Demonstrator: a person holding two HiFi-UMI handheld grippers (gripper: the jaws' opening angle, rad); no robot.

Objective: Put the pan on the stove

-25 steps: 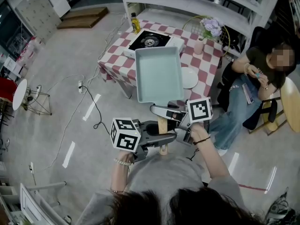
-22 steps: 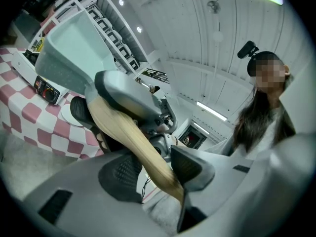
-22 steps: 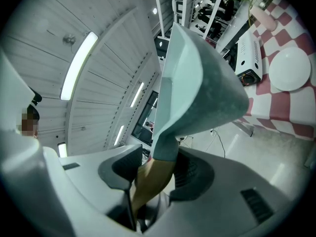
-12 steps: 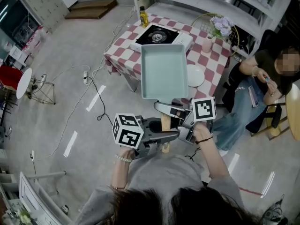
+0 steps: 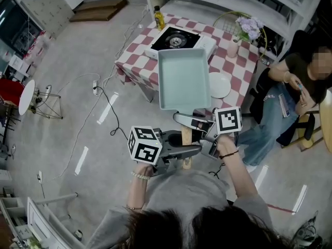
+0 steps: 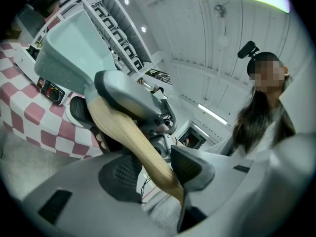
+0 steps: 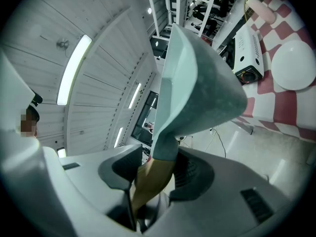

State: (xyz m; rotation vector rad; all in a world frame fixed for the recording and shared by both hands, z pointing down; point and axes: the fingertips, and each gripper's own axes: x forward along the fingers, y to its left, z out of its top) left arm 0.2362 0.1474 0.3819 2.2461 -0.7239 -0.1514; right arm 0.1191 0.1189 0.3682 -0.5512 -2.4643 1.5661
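Grey top (image 5: 179, 191); grey left tool (image 5: 187, 154), right tool (image 5: 188, 130) (marker cubes (image 5: 144, 145), bead bracelet (image 5: 137, 176))

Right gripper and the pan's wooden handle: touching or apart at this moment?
Touching. The right gripper view shows the right gripper with its jaws pressed against either side of the wooden handle, with no gap at either pad.

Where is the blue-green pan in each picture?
Head view: the pan is in the middle, just below the stove.
Left gripper view: the pan is at the upper left.
Right gripper view: the pan fills the upper middle.
Shared landmark: the stove, at the left edge and at the upper right.
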